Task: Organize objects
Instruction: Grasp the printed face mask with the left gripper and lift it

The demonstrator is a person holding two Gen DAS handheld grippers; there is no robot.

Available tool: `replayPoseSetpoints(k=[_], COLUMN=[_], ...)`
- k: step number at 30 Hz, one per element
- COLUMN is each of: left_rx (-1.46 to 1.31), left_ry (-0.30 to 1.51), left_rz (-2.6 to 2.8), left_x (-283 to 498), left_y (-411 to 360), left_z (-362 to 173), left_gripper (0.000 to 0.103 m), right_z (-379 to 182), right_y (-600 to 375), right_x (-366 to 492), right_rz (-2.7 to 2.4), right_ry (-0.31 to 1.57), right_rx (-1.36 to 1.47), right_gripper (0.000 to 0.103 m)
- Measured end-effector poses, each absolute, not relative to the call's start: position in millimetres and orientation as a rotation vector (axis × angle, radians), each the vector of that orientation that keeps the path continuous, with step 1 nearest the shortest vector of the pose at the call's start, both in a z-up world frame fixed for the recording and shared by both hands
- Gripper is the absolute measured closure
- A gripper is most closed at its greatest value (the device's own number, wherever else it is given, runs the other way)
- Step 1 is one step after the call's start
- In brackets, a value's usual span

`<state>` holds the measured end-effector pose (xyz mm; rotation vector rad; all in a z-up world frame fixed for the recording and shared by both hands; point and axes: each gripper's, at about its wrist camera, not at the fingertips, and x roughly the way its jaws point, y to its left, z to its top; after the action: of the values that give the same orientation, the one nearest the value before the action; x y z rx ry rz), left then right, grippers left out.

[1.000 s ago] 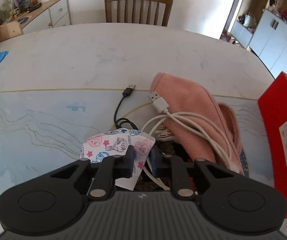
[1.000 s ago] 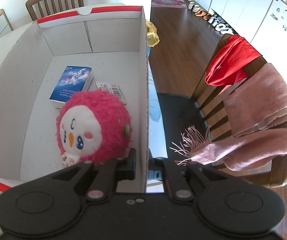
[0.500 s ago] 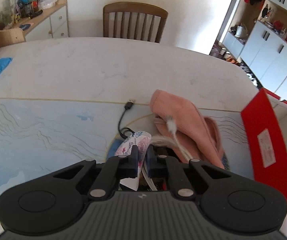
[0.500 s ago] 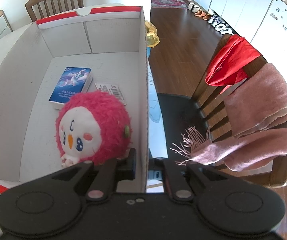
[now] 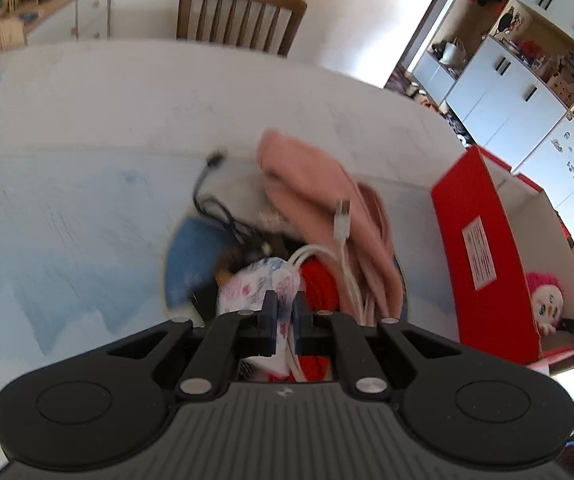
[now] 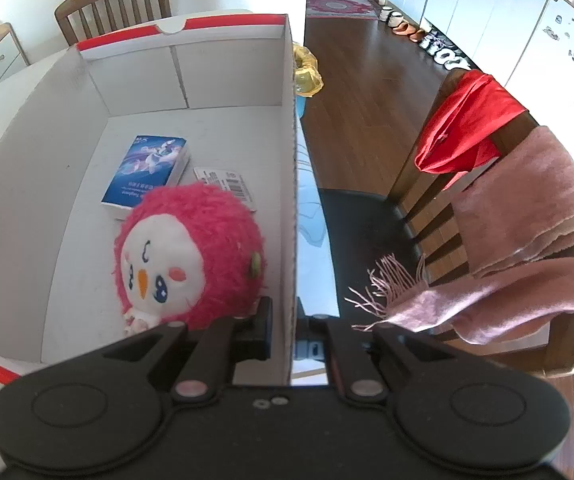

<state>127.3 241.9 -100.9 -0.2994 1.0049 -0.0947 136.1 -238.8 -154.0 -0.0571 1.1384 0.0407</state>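
Observation:
My left gripper [image 5: 285,304] is shut on a white face mask with a cartoon print [image 5: 247,288], lifted a little above the pile on the table. A white USB cable [image 5: 341,220] loops up beside the mask and runs under the fingers; I cannot tell whether it is pinched too. Behind lie a pink cloth [image 5: 307,172], a black cable [image 5: 215,208] and something red [image 5: 319,280]. My right gripper [image 6: 285,320] is shut on the right wall [image 6: 291,200] of the red and white cardboard box [image 5: 483,264]. Inside are a pink plush toy [image 6: 191,256], a blue packet [image 6: 147,168] and a barcode card [image 6: 225,182].
A wooden chair [image 5: 239,16] stands at the table's far side, and a sideboard [image 5: 47,8] at the back left. Right of the box, a chair [image 6: 367,232] carries a pink scarf [image 6: 527,208] and a red cloth [image 6: 467,124]. A yellow bag [image 6: 307,68] sits behind the box.
The left gripper's fingers closed on the mask and raised it while the view swung right, bringing the box into sight. The white cable's plug shifted. The right gripper has not moved.

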Motion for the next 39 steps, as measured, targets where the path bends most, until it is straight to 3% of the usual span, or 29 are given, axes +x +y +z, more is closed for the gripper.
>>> replayPoseSetpoints(k=[29, 36, 39], left_rx=[-0.368, -0.321, -0.304], left_ry=[1.018, 1.095, 1.073], left_rz=[-0.052, -0.006, 0.001], left_x=[107.5, 113.9, 111.8], left_y=[259.4, 253.6, 251.9], left_z=[-113.7, -132.6, -127.9], left_gripper=[0.096, 0.096, 0.101], right_z=[-153.8, -153.5, -153.7], right_y=[-234.8, -235.0, -235.5], right_x=[135.1, 134.6, 134.8], right_rz=[0.055, 0.054, 0.054], right_ry=[1.141, 1.140, 1.139], right_rx=[-0.069, -0.066, -0.065], right_gripper=[0.095, 0.095, 0.095])
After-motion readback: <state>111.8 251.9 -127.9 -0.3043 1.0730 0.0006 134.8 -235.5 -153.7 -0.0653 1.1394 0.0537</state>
